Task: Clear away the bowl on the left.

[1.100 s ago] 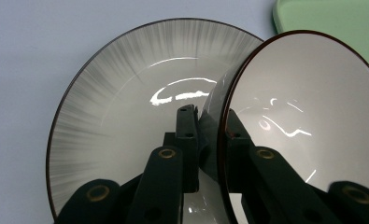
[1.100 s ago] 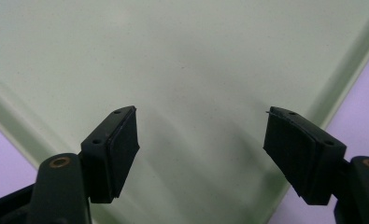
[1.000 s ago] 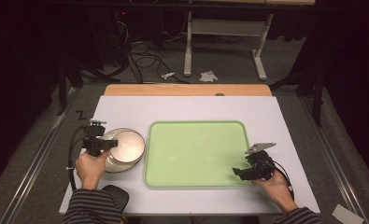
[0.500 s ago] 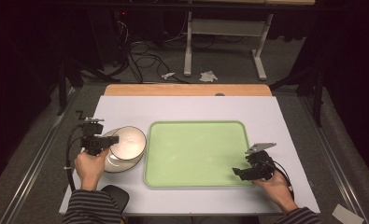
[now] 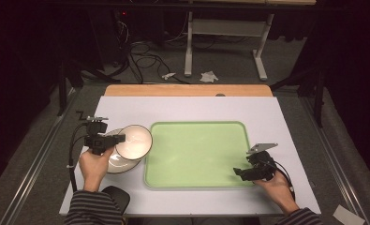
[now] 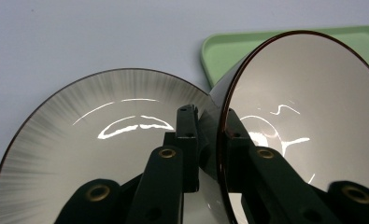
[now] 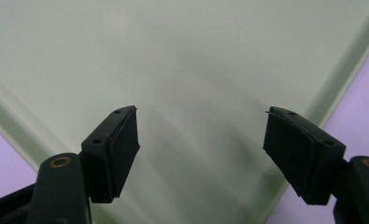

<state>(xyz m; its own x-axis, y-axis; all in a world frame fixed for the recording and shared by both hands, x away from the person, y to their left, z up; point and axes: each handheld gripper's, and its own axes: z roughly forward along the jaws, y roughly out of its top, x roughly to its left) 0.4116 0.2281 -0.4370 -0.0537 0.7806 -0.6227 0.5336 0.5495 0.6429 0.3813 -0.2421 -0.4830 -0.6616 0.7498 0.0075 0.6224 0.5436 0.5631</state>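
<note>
My left gripper [image 5: 120,138] is shut on the rim of a dark-rimmed pale bowl [image 5: 135,140], which it holds tilted above a second, similar bowl [image 5: 117,162] resting on the table. In the left gripper view the jaws [image 6: 208,122] pinch the wall of the held bowl [image 6: 308,93], with the lower bowl [image 6: 79,140] beneath. A light green tray [image 5: 196,150] lies just right of the bowls. My right gripper [image 5: 239,172] hovers open over the tray's near right corner, and between its pads [image 7: 201,149] there is just bare tray [image 7: 173,56].
The white table top [image 5: 196,105] ends at a wooden strip [image 5: 187,90] along the far edge. A dark round object [image 5: 115,195] sits at the near left edge by the sleeve. Cables and a desk frame [image 5: 220,28] stand on the floor beyond.
The left gripper has lifted the upper bowl off the lower one and tilted it toward the tray. The right gripper has stayed where it was.
</note>
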